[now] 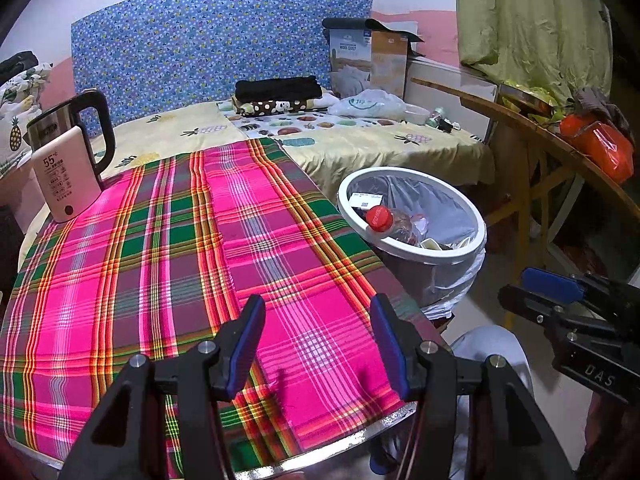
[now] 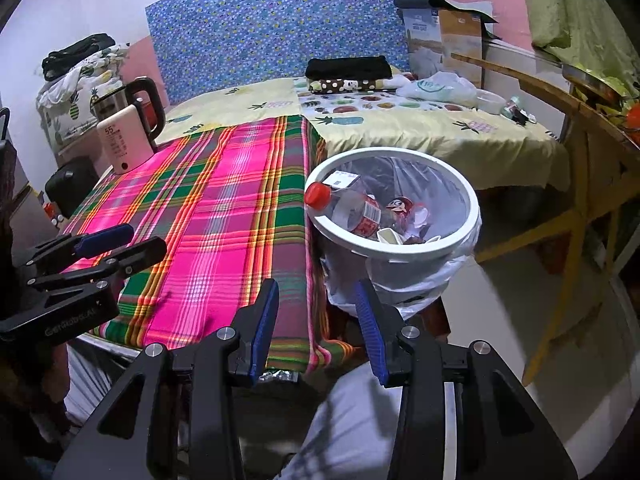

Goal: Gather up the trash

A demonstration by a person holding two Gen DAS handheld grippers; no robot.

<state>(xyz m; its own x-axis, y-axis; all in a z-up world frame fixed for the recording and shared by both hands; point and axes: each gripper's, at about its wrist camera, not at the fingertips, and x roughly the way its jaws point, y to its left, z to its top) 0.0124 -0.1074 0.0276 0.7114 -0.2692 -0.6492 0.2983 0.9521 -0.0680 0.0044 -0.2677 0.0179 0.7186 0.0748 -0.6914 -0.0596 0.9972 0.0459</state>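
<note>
surface: plaid cloth, pink/green/orange weave, lying flat; foil-like edge showing at near rim
bin: round white rim, clear plastic liner, standing on floor just beside surface's right edge
trash: sitting inside bin. Clear bottle w/ red cap leaning on rim, plus paper scraps
kettle: steel body, black handle, standing at far left corner w/ pale box touching its front
bed: yellow fruit-print sheet, lying behind surface
left gripper: fingers spread, holding nothing, hovering over cloth
right gripper: fingers spread, empty, hovering near bin
</note>
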